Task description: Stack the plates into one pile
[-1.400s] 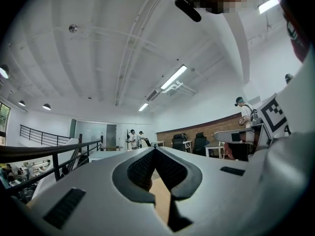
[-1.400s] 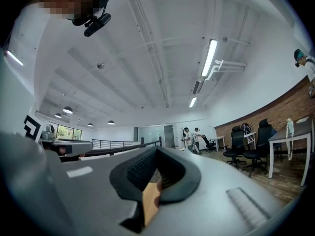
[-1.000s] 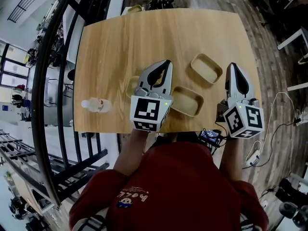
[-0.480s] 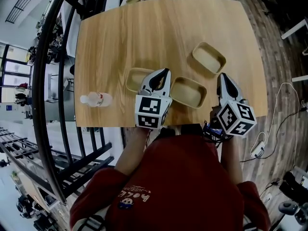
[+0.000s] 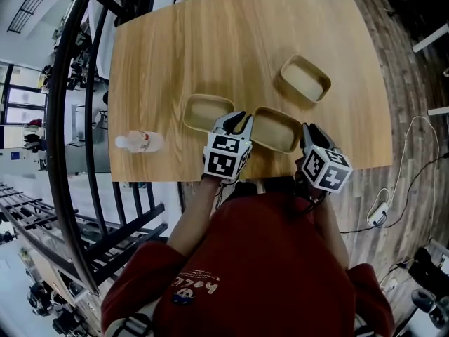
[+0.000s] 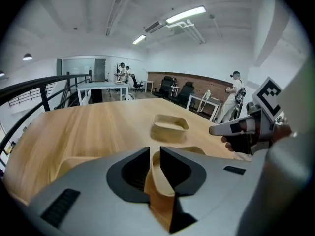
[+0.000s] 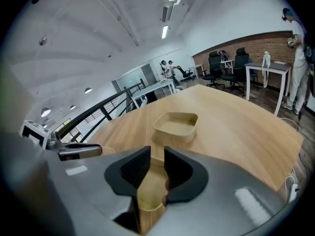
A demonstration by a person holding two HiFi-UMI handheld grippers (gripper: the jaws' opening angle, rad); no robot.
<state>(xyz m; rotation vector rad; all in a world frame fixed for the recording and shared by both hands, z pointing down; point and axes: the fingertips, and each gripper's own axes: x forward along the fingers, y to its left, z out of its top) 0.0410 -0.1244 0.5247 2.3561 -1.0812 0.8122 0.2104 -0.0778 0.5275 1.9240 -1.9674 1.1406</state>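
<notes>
Middle plate (image 5: 275, 128), 1 of 3 lying unstacked on the table (image 5: 210, 48): left gripper (image 5: 235, 119) and right gripper (image 5: 306, 129) are opening their jaws astride its opposite rims, likely readying a 2-handed lift.

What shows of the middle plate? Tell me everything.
The middle plate is a shallow tan tray, wood-like, rectangular with rounded corners and a raised rim, and it is empty. It lies flat near the table's front edge. The left gripper and right gripper, jaws opening, each straddle its rim at opposite ends.
</notes>
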